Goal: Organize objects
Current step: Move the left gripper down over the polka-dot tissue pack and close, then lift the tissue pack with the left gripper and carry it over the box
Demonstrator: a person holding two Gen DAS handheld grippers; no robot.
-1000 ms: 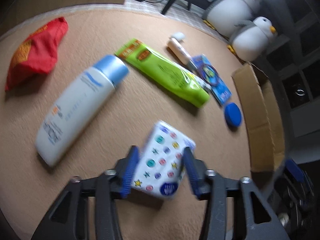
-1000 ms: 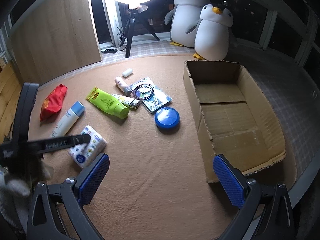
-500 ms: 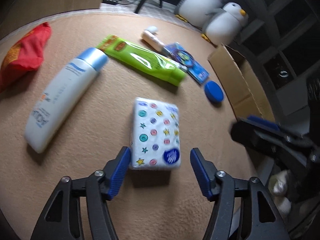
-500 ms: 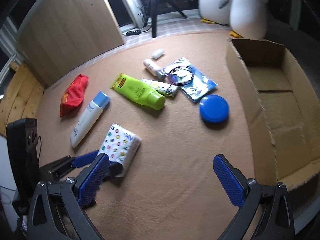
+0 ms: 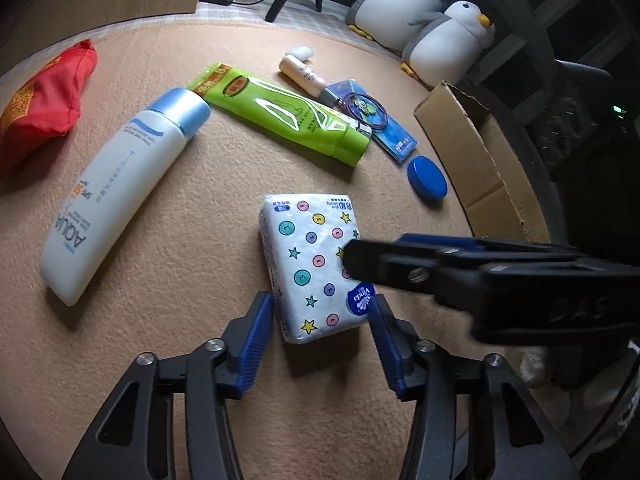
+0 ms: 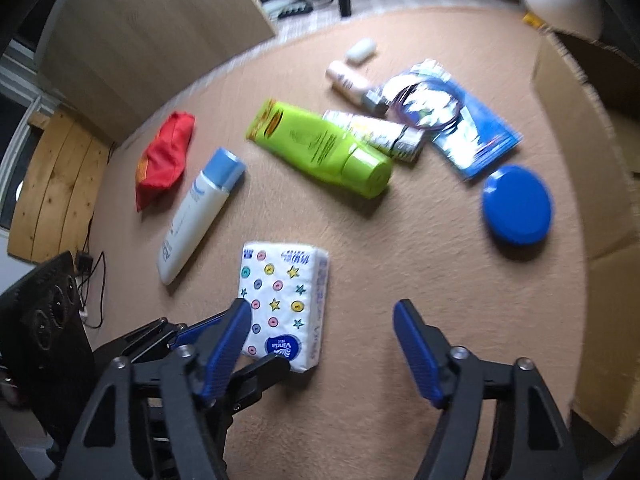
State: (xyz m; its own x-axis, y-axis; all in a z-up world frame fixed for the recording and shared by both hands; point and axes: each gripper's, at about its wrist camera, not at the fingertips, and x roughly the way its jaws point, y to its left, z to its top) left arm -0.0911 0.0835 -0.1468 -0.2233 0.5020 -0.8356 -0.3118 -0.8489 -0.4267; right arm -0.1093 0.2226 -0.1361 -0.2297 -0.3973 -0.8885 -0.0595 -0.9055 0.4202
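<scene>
Tissues, a soft pack (image 5: 316,268) printed with buttons and stars, lie flat on the tan carpeted floor (image 5: 192,248) at lower centre of the left wrist view, with the near end of the pack between the blue pads of the left claw (image 5: 320,344). That claw's jaws are closing around it; the left pad sits just beside the pack's edge and the right pad close to the other, but I cannot tell that either is pressing yet. Straddling the short end makes sense: the pack is narrowest there and squashes easily.

From the right edge of the same view the right claw (image 5: 352,258) reaches in over the pack's far right side. In the right wrist view its own jaws (image 6: 320,344) are also closing but stand fairly wide, with its left pad over the lower left of the pack (image 6: 282,300) and its right pad over bare carpet, holding nothing.

Other items wait loose toward the top of the frame: a white bottle (image 5: 116,192), a green tube (image 5: 288,116), a red pouch (image 5: 44,96) and a blue lid (image 5: 427,179). The cardboard box (image 5: 472,152) at right, open on top, is probably where they belong.
</scene>
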